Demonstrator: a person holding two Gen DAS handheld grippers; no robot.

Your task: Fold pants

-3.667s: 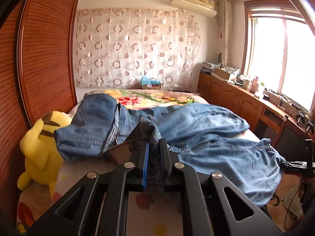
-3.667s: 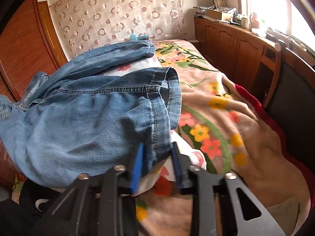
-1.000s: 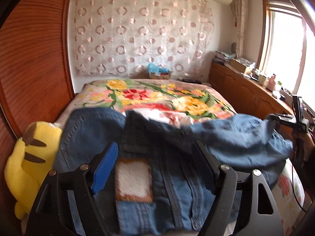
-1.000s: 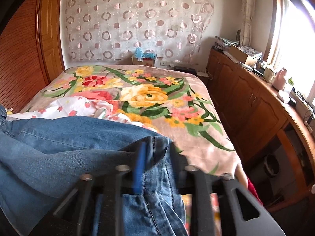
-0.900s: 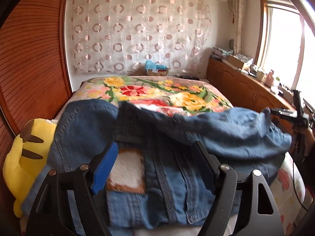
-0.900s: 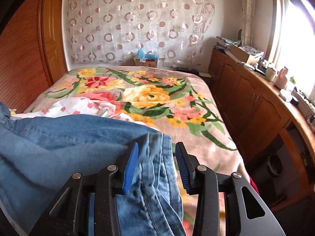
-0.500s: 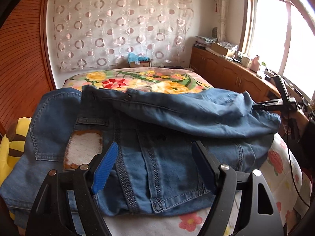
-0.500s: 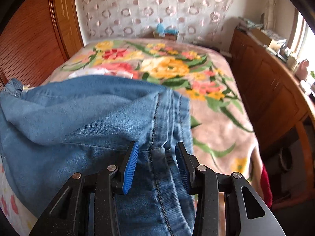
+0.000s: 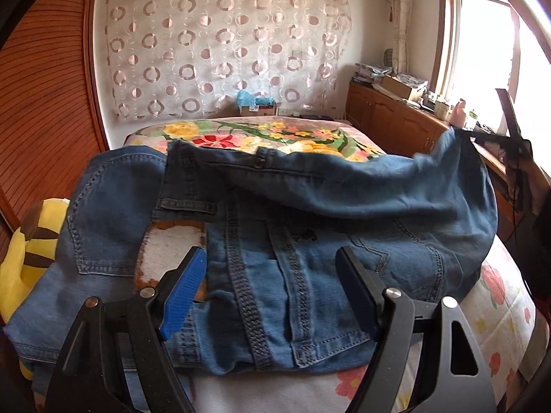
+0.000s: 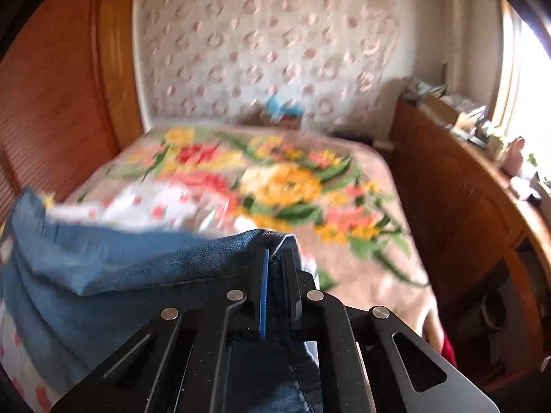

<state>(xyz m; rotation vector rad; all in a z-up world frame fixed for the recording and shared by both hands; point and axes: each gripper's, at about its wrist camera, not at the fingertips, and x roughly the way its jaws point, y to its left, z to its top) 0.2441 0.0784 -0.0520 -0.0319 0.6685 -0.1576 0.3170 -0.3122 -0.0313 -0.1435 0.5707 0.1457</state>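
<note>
- A pair of blue denim pants (image 9: 275, 241) lies across the near end of a bed, waistband end toward the camera in the left wrist view, with a back pocket at the left and a rough white patch with a brown frayed edge (image 9: 172, 251) beside it.
- One fold of the denim is lifted off the rest and stretches to the right, up to the right gripper (image 9: 482, 136), which shows at the far right edge of that view.
- In the right wrist view, which is blurred, the right gripper (image 10: 277, 275) is pressed together on a hem or seam edge of the pants (image 10: 137, 275); its jaws have just been closing, with the cloth pinched between the blue pad and the black one.
- The left gripper (image 9: 272, 289) hovers over the waistband end with its jaws spread wide, a blue ribbed pad at the left and a black one at the right; the denim shows between them, but the pads do not press on it.
- The bed carries a floral blanket in yellow, red and green (image 9: 275, 134).
- A yellow plush toy with brown-tipped ears (image 9: 27, 241) sits at the bed's left edge, partly under the denim.
- Behind the bed hangs a sheer white curtain with pink circles (image 9: 224, 41).
- A reddish-brown slatted wooden wall panel (image 9: 44, 86) runs along the left, and low wooden cabinets (image 9: 396, 124) stand under a bright window at the right.
</note>
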